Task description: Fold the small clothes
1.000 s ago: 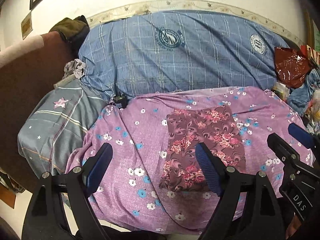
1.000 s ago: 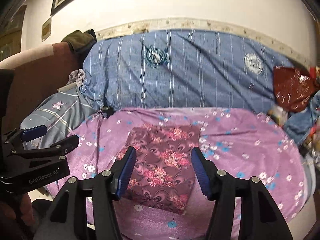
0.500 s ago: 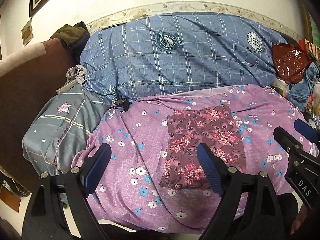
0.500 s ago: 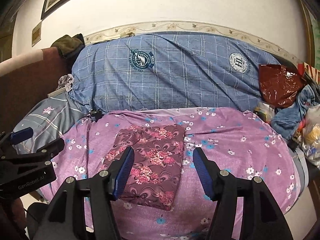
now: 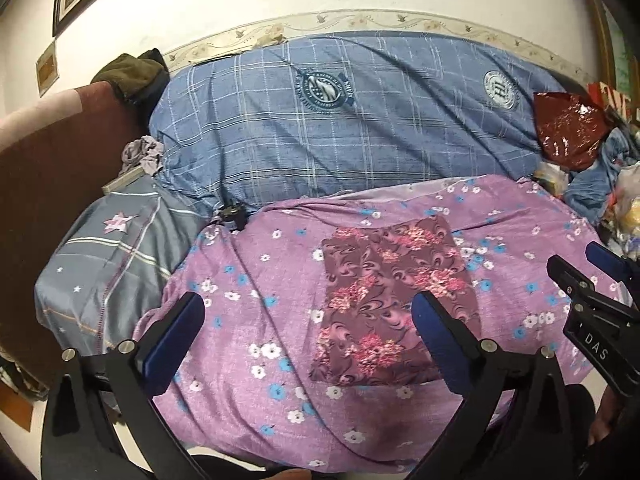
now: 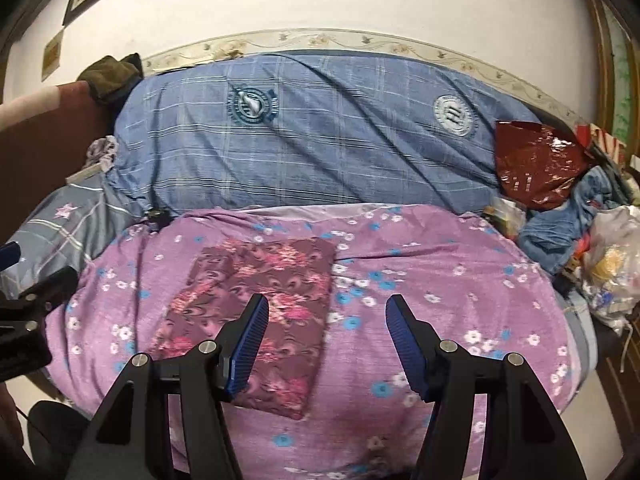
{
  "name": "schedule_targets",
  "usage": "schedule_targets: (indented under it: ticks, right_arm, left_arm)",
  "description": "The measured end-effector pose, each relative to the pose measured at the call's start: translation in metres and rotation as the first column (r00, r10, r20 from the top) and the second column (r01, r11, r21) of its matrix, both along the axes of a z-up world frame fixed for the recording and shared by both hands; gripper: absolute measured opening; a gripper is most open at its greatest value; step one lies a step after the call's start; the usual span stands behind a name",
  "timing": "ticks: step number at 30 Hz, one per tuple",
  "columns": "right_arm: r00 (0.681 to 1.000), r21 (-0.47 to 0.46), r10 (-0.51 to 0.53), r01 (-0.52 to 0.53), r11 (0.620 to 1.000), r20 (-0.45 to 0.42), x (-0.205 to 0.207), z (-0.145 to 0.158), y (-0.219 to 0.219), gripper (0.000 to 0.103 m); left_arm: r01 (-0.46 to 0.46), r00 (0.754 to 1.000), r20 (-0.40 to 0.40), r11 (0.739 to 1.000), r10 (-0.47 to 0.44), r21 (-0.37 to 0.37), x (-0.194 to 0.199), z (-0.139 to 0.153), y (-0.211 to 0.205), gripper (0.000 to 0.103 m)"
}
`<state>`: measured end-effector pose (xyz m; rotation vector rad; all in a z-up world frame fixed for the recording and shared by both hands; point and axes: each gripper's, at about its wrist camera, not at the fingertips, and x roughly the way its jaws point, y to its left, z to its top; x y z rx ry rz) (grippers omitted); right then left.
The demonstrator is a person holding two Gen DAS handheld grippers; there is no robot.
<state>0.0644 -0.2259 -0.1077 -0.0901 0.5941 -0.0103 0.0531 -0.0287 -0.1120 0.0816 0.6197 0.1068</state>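
A folded maroon cloth with pink flowers (image 5: 394, 300) lies flat as a neat rectangle on the purple flowered sheet (image 5: 256, 280); it also shows in the right wrist view (image 6: 256, 312). My left gripper (image 5: 308, 320) is open and empty, held above the sheet just left of the cloth. My right gripper (image 6: 326, 326) is open and empty, above the cloth's right edge. The right gripper shows at the right edge of the left wrist view (image 5: 592, 292); the left gripper shows at the left edge of the right wrist view (image 6: 28, 304).
A big blue checked bundle (image 5: 352, 128) lies behind the sheet against the wall. A grey starred pillow (image 5: 108, 256) is at the left. A dark red foil bag (image 6: 536, 160), blue clothes (image 6: 560, 224) and plastic bags (image 6: 612, 264) crowd the right side.
Both grippers have pulled back and up from the cloth, still open. The folded cloth has stayed put.
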Motion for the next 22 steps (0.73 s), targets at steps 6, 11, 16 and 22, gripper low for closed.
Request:
schedule_targets:
  ticks: [6, 11, 16, 22]
  right_arm:
    - [0.999, -0.026, -0.020, 0.020, 0.999, 0.028, -0.002, 0.011, -0.006, 0.063]
    - [0.999, -0.037, -0.002, 0.004, 0.999, 0.038, 0.001, 0.016, -0.001, 0.063]
    - [0.999, -0.052, 0.017, -0.015, 0.999, 0.030, 0.009, 0.012, 0.007, 0.063]
    - [0.999, -0.073, 0.038, -0.037, 0.997, 0.011, 0.025, 0.002, 0.015, 0.063]
  left_arm:
    - [0.041, 0.999, 0.029, 0.999, -0.041, -0.010, 0.000, 0.004, -0.006, 0.103]
    - [0.088, 0.996, 0.030, 0.995, -0.087, -0.043, 0.005, 0.005, -0.006, 0.103]
    - [0.108, 0.994, 0.015, 0.991, -0.107, -0.075, 0.012, 0.004, -0.003, 0.103]
    - [0.116, 0.993, 0.011, 0.982, -0.116, -0.147, 0.030, -0.004, 0.011, 0.103]
